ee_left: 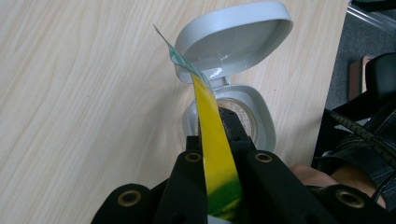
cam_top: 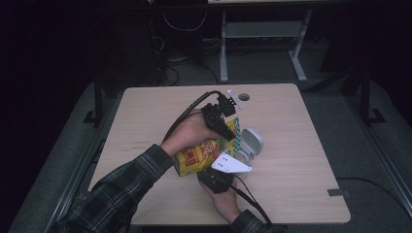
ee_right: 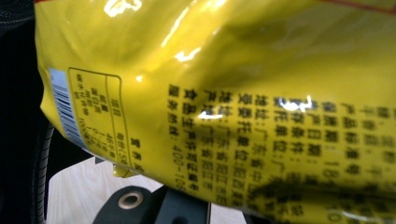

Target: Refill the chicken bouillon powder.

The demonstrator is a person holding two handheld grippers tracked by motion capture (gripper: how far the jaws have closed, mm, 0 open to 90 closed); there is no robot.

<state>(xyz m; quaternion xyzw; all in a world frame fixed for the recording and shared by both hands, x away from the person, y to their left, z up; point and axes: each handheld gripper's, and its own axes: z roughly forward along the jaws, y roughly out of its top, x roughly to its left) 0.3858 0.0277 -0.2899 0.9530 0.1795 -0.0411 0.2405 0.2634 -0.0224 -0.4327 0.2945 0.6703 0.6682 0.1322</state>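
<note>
Holding the yellow snack bag point(cam_top: 201, 155) above the open grey container point(cam_top: 248, 145), both clamped grippers, left point(ee_left: 212, 135) and right point(cam_top: 218, 175), may spill contents onto the table point(cam_top: 291, 126) if it tilts.

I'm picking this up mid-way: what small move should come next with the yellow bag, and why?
Probably tilt the yellow bag over the open grey container: both tongs, left and right, grip it, and its edge sits above the opening.

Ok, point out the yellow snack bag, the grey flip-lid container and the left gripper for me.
yellow snack bag point(cam_top: 197, 156): high view, on its printed front.
grey flip-lid container point(ee_left: 233, 35): left gripper view, on the inside of its raised lid.
left gripper point(ee_left: 215, 140): left gripper view, between its jaws, clamped on the bag's edge.
</note>
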